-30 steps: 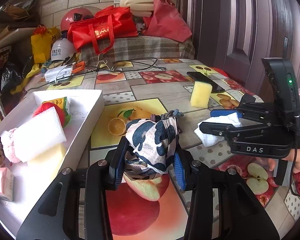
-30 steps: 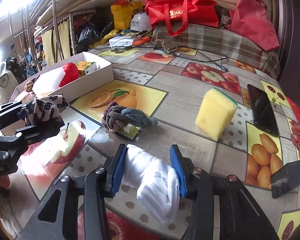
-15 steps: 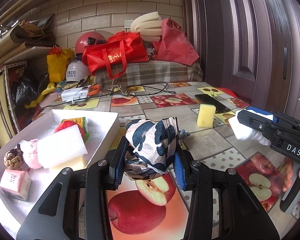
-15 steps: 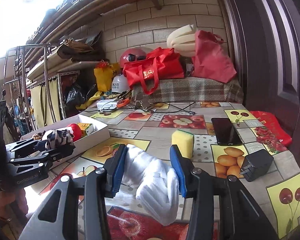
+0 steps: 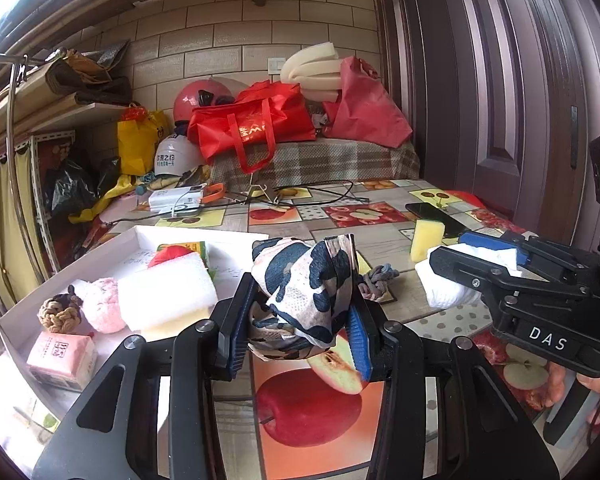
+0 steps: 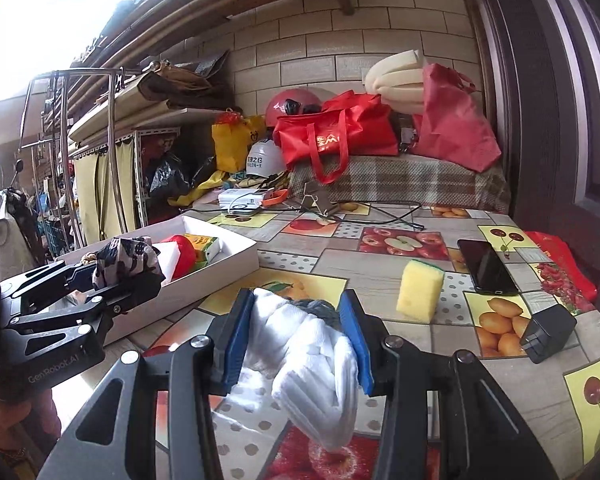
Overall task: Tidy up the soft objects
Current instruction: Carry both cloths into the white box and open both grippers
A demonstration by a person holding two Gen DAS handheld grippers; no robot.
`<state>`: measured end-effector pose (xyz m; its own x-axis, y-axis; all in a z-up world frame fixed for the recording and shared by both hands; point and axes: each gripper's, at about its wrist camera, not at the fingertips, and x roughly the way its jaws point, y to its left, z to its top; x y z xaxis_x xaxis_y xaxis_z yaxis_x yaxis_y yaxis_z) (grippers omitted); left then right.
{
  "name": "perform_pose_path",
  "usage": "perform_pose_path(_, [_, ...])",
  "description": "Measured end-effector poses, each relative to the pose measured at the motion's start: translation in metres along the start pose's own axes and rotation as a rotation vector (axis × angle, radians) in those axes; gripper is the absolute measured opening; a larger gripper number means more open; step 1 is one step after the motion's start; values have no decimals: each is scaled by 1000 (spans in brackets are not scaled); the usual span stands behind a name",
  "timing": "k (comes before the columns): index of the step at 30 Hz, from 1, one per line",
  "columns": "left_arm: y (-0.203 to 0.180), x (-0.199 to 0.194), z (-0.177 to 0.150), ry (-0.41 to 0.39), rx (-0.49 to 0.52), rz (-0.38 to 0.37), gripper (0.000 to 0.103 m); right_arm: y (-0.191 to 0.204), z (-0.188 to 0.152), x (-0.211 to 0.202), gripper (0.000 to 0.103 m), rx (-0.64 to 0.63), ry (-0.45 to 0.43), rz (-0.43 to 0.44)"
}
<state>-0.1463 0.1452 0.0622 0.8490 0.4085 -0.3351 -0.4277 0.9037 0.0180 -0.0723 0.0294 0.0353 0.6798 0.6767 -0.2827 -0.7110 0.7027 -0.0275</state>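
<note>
My left gripper (image 5: pixel 296 336) is shut on a black-and-white patterned cloth (image 5: pixel 306 284) and holds it above the table, just right of the white tray (image 5: pixel 32 300). My right gripper (image 6: pixel 298 340) is shut on a white towel (image 6: pixel 308 352) and holds it off the table. In the left wrist view the right gripper (image 5: pixel 496 256) with the towel (image 5: pixel 444 288) is to the right. In the right wrist view the left gripper (image 6: pixel 112 268) with the cloth (image 6: pixel 126 256) is beside the tray (image 6: pixel 220 276). A yellow sponge (image 6: pixel 420 290) and a knotted rope (image 5: pixel 376 280) lie on the table.
The tray holds a white sponge (image 5: pixel 166 298), a pink puff (image 5: pixel 100 308), a brown knot (image 5: pixel 60 314), a pink pack (image 5: pixel 62 354) and a red item (image 5: pixel 168 254). A phone (image 6: pixel 486 266) and black charger (image 6: pixel 548 332) lie right. Bags and helmets crowd the far edge.
Both grippers have risen from the table with their cloths, and the views tilted up. The left gripper has shifted closer to the tray.
</note>
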Motion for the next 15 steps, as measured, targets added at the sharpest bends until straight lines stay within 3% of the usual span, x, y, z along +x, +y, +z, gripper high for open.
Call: perform_pose_path(15, [105,-25,-13,1,-105,206,42,81,9,33,44,-63,5,140])
